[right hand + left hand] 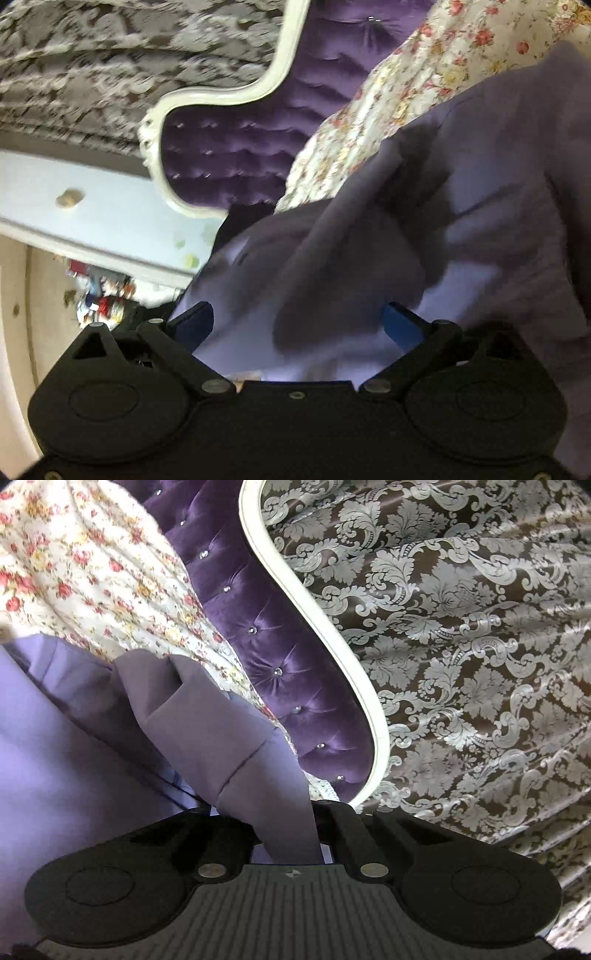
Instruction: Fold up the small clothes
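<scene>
A lilac garment (207, 731) lies rumpled on the flowered bedspread (85, 572). In the left wrist view a fold of it rises from the bed and runs straight into my left gripper (286, 823). That gripper is shut on the fold, and the cloth hides its fingertips. In the right wrist view, which is blurred, the same lilac garment (480, 192) is bunched in front of my right gripper (299, 321). That gripper is open, its blue fingers (402, 326) spread wide. Cloth lies under and between them, but the pads do not press on it.
A purple tufted headboard (266, 657) with a cream frame (325, 627) borders the bed. Behind it hangs a brown damask curtain (461, 627). The right wrist view shows a white drawer front (92, 214) with a knob and several colourful items (107, 295) lower left.
</scene>
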{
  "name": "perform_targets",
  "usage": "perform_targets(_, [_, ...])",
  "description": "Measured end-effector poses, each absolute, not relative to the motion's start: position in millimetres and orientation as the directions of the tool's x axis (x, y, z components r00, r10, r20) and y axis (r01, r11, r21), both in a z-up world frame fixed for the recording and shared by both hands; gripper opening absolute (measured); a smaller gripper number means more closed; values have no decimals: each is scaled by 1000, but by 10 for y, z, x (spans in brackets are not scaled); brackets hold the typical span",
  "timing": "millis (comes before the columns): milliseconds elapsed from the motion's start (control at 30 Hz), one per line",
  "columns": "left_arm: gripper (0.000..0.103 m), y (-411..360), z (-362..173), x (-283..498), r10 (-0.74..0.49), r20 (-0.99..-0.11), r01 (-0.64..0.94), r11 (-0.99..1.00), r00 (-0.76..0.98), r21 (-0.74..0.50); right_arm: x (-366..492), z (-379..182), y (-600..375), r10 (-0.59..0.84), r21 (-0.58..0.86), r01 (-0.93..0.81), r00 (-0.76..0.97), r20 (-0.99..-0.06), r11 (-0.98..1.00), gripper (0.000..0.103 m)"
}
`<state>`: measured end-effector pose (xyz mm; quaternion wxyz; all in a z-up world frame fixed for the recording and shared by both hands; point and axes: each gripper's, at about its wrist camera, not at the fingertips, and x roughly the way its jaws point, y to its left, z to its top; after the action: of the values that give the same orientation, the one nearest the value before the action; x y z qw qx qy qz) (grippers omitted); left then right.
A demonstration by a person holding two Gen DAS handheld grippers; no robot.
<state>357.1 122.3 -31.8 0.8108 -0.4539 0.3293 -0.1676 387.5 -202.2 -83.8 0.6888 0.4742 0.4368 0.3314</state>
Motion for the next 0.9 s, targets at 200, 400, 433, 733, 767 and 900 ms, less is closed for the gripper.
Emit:
perform_targets(200, [4,1233,-358,3498,-560,-383,-31,536,735,-844,4039,-942,-1868,841,908,109,346,-415,404,98])
perform_targets(400, [4,1300,-335,3554,-552,-360,-43,504,752,-862,3788,-975,-1951,884,942,143,327,-335,304,99])
perform_targets(433, [4,1297,-322,3572,-552,-356,-40,501,754,-864,3747,-990,-1959,890,945,156,321,-325,288,99])
perform_targets(733, [4,1242,-289,3480,-549,-337,-19,503,765,-864,4007,-1094,-1902,866,949,220,401,-300,227,72])
perform_targets(767, [4,1255,-279,3453,-539,-339,-14,518,771,-855,4029,-1031,-1915,847,954,168,440,-298,248,28])
perform_targets(900, [4,1239,-230,3277,-492,-357,38,626,794,-779,4023,-637,-1984,760,885,-49,535,-368,463,16])
